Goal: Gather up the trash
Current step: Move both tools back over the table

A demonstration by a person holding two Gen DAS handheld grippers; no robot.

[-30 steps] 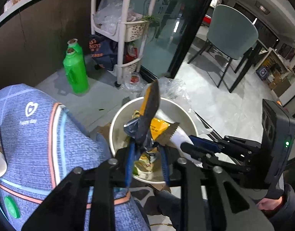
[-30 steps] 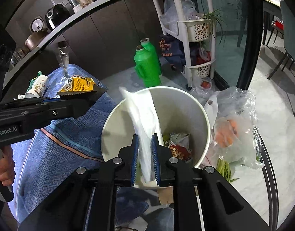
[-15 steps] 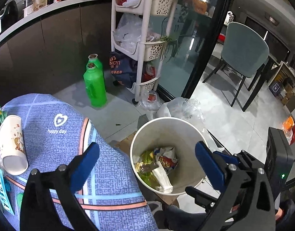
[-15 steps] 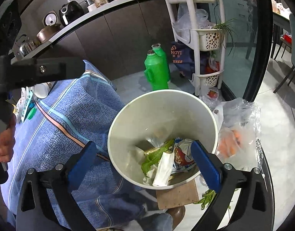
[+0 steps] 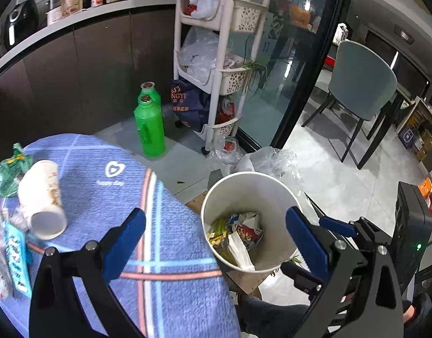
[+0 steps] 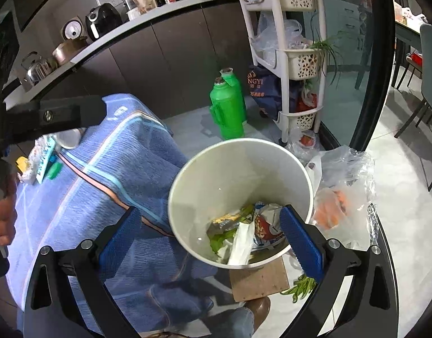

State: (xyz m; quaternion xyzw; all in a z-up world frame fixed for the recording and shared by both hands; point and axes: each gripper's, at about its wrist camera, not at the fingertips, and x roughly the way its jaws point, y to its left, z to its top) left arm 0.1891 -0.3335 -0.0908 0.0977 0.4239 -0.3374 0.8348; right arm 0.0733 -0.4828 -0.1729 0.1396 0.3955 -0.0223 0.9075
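Observation:
A white bin (image 5: 261,191) stands on the floor beside a table with a blue cloth (image 5: 117,197). Wrappers and a white tissue (image 5: 238,236) lie at its bottom. My left gripper (image 5: 214,212) hangs above the bin's near rim, open, nothing between its blue pads. My right gripper (image 6: 210,211) is open and empty too, over the same bin (image 6: 238,169) and its trash (image 6: 244,231). On the cloth lie a tipped paper cup (image 5: 42,200), a green packet (image 5: 11,169) and light-blue packets (image 5: 16,256).
Two green jugs (image 5: 148,124) and a white basket trolley (image 5: 218,56) stand behind the bin. Clear plastic bags (image 6: 342,186) lie on the floor to its right, with cardboard (image 6: 258,281) beneath it. A grey chair (image 5: 362,84) stands beyond a dark door frame.
Both grippers were shut on trash over the bin, the left on a wrapper, the right on a white sheet. Both opened, the pieces fell in, and both grippers rose and pulled back.

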